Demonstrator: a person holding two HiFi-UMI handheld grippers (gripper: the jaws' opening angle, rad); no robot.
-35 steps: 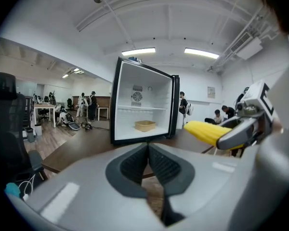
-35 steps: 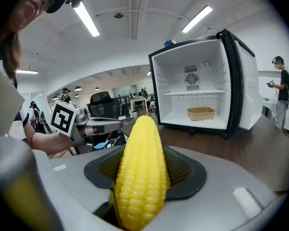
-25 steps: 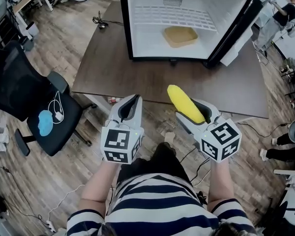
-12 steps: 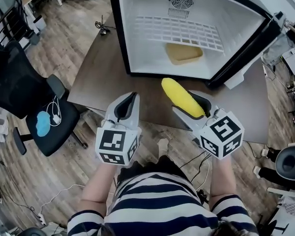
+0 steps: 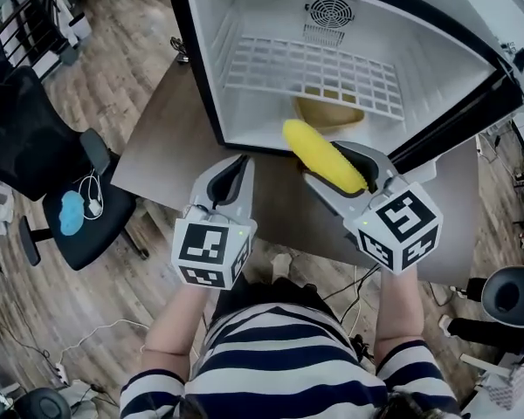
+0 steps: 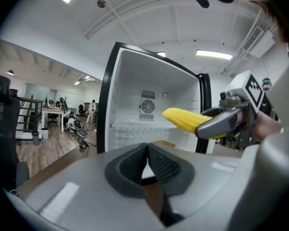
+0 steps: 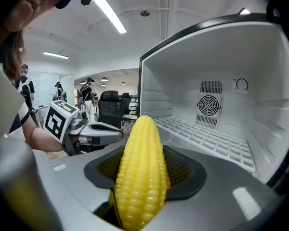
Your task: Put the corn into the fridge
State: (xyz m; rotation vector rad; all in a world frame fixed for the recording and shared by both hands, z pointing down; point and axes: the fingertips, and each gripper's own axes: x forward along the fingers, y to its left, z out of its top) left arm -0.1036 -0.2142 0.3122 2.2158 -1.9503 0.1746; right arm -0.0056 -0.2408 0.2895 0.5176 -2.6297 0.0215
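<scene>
Head view — corn (image 5: 321,154) just before the open fridge (image 5: 211,24).
We see right gripper (image 5: 342,166) clamped on it; left gripper (image 5: 237,171) jaws pressed together, empty.

I've got one corn (image 5: 325,155) cob, bright yellow, husked, kernels in neat rows, whole. It's clamped mid-length in my right tongs (image 5: 336,160), the blunt tip pointing forward and up-left towards the fridge (image 5: 217,33). It's off the worktop (image 5: 170,138), and in the head view the tip sits over the fridge's front lower edge. The fridge is small, with a black frame and a white inside, and stands on the worktop. Its door is swung open to the right. Inside are a white wire shelf (image 5: 306,68), a round fan grille (image 5: 330,11) on the back wall and a yellowish tray (image 5: 332,112) under the shelf.
</scene>
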